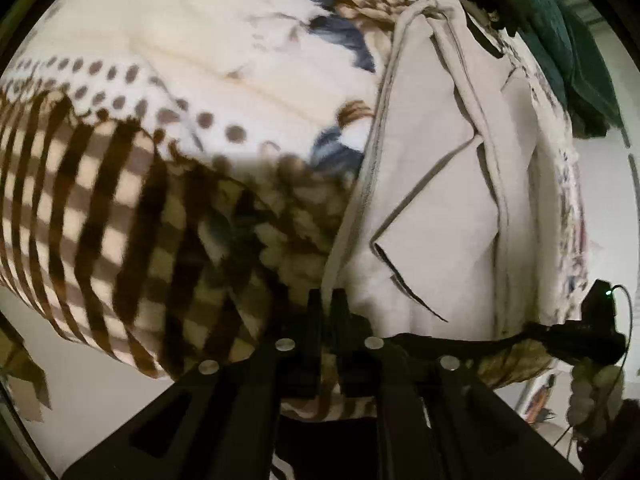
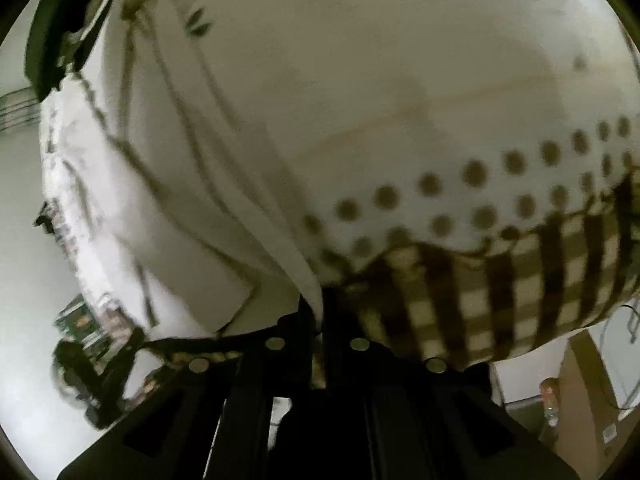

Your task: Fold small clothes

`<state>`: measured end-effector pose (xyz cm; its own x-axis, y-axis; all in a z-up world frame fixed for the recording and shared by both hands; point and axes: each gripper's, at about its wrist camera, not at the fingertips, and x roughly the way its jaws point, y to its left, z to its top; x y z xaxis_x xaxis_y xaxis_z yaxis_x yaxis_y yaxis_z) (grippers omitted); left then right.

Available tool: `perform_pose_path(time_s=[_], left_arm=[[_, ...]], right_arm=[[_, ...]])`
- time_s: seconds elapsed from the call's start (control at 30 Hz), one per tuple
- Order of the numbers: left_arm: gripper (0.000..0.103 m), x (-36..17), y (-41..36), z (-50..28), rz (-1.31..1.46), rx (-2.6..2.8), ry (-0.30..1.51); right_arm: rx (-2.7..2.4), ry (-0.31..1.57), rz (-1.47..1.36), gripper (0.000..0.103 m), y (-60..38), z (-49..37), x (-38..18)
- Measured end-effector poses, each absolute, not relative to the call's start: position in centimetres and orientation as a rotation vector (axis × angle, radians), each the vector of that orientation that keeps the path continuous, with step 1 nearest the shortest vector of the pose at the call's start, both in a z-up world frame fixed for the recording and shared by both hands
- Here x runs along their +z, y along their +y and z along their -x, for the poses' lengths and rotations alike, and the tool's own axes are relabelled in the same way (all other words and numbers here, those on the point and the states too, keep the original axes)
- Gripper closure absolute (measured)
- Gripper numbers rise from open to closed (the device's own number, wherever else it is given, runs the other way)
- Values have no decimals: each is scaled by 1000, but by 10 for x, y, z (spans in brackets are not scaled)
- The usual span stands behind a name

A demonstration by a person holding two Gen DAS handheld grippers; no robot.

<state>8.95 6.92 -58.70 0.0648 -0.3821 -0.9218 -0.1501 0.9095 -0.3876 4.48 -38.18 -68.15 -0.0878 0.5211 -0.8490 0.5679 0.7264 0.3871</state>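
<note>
A small beige garment (image 1: 436, 184) lies on a patterned cloth with brown dots, checks and flowers (image 1: 168, 80). My left gripper (image 1: 327, 300) is shut on the garment's left hem, near its lower corner. In the right wrist view the same garment (image 2: 168, 216) fills the left half, blurred. My right gripper (image 2: 320, 304) is shut on its edge, where a fold of beige cloth runs down between the fingers. The other gripper shows as a dark shape at the right edge of the left wrist view (image 1: 588, 332) and at the lower left of the right wrist view (image 2: 92, 364).
A dark green cloth (image 1: 576, 52) lies beyond the garment at the top right. The patterned cloth's checked border (image 2: 520, 280) hangs over the surface edge. A cardboard box (image 2: 592, 400) stands on the pale floor at lower right.
</note>
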Motion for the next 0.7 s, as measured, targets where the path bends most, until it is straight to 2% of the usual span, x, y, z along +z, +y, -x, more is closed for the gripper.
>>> perform_pose_path(time_s=[0.03, 0.07, 0.1, 0.17, 0.2, 0.23, 0.27, 0.3, 0.5, 0.7], left_arm=[[89, -588, 72, -90, 471, -190, 1518], [82, -591, 75, -90, 506, -189, 1528], [73, -595, 80, -88, 536, -198, 1533], [72, -606, 77, -85, 617, -241, 1558], [75, -607, 75, -83, 628, -245, 1557], [85, -606, 71, -83, 610, -228, 1548], [99, -604, 68, -81, 592, -224, 1553], [100, -601, 65, -82, 578, -219, 1557], [101, -561, 63, -104, 622, -213, 1503], [101, -521, 56, -184, 595, -264, 1369]], right_arm=[[-45, 1745, -873, 69, -381, -45, -681], [-40, 1737, -892, 49, -382, -45, -681], [-42, 1728, -909, 45, -383, -44, -681], [-51, 1732, -942, 45, -383, -44, -682], [-44, 1734, -979, 49, -383, -42, -687], [-40, 1722, -1006, 59, -383, -41, -690], [-41, 1719, -1009, 95, -386, -41, -691], [-37, 1726, -1000, 100, -382, -42, -691], [10, 1666, -971, 100, -374, -56, -656], [54, 1556, -958, 100, -384, -126, -610]])
